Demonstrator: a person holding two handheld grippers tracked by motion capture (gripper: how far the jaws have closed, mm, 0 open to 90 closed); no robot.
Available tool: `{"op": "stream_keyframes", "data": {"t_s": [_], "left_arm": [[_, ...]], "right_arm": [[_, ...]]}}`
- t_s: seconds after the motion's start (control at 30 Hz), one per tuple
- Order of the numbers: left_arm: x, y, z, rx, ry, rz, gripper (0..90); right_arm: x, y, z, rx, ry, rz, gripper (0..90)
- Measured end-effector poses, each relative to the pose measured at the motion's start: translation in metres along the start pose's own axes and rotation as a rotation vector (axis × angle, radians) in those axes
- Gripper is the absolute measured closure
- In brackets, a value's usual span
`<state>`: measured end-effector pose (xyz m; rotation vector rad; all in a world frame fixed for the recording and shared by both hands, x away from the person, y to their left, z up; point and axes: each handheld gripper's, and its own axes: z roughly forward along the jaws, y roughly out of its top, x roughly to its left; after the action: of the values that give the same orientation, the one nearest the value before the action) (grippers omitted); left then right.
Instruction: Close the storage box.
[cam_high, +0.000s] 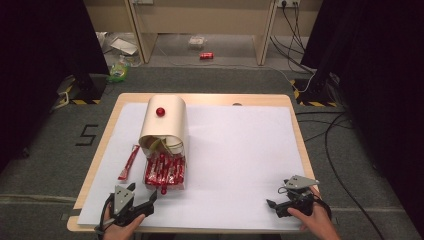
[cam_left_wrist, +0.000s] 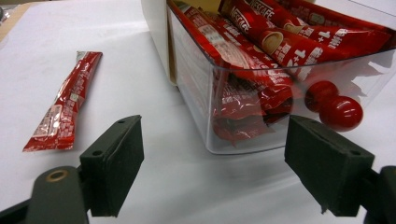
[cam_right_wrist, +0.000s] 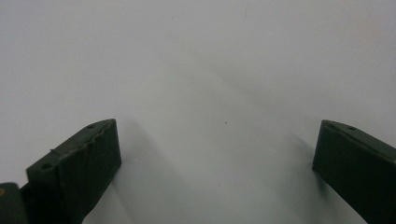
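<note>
1. My left gripper (cam_left_wrist: 212, 175) stood open, empty, just before the clear drawer (cam_left_wrist: 243, 135) (pulled out, full of red sachets (cam_left_wrist: 280, 42));
2. One sachet (cam_left_wrist: 63, 105) lay on the sheet, beside it; rest unpicked;
3. My right gripper (cam_right_wrist: 217, 158) was open, idle.

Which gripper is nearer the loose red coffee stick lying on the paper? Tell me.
Left. The left gripper sits just below the loose coffee stick, jaws open beside the clear drawer. The right gripper rests far across the white paper.

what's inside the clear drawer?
The clear drawer is packed with red coffee sachets, piled in layers. Its rear part sits under the cream cover, so whatever lies there is hidden.
</note>
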<state>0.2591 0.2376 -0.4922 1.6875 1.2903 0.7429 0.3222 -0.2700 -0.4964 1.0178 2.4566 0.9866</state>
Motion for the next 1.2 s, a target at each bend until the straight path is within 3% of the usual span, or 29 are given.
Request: {"op": "stream_keyframes", "data": {"t_s": [0.33,1.2], "left_arm": [[0.003,0.005,0.01,-0.001,0.0,-0.022,18.7],[0.01,0.015,0.029,-0.005,0.013,-0.018,18.0]], "right_arm": [[0.0,0.0,0.0,0.0,0.0,0.0,1.5],[0.0,0.0,0.0,0.002,0.002,0.003,1.3]]}}
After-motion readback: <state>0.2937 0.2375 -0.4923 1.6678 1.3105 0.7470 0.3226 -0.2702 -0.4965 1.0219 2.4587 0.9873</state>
